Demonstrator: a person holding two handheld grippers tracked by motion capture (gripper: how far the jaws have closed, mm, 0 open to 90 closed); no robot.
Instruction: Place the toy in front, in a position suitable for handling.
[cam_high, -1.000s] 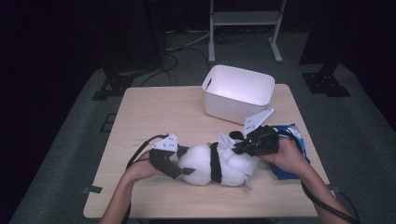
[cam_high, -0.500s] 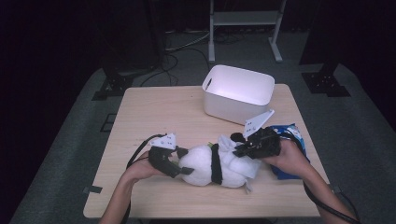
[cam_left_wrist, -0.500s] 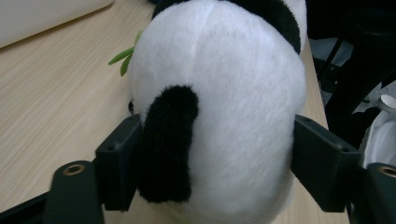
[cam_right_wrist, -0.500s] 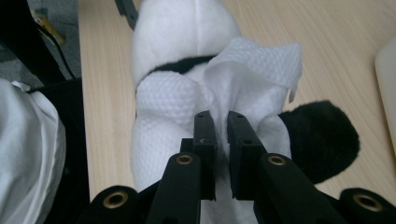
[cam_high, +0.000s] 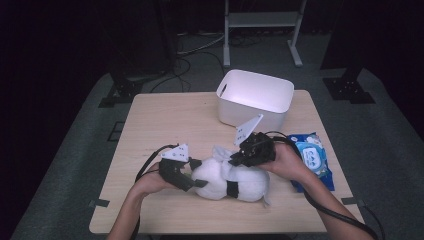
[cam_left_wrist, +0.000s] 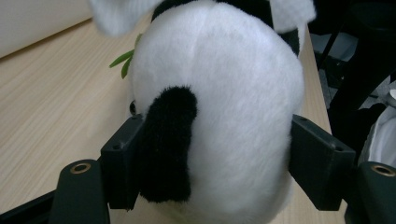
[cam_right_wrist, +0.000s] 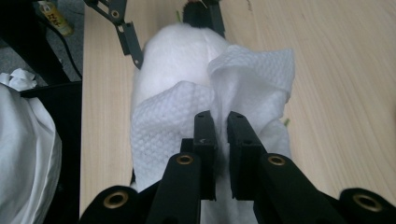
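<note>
high view: plush panda (cam_high: 227, 180) lies near the table's (cam_high: 165, 120) front edge, white bin (cam_high: 256, 97) at the back edge.
left gripper view: left gripper (cam_left_wrist: 210, 154) jaws just closed in, clamped on the panda's head.
right gripper view: right gripper (cam_right_wrist: 221, 135) jaws together, pinching a white wipe (cam_right_wrist: 187, 112) on the panda.

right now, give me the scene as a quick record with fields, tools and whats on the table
work in hand: wiping a panda plush with a white wipe
left tool: jaws have just been closing, pads now press both sides of the plush
right tool: shut on the wipe, held over the plush
white bin: far side of the table, upright
blue wipes pack: on the table by the right hand
</note>
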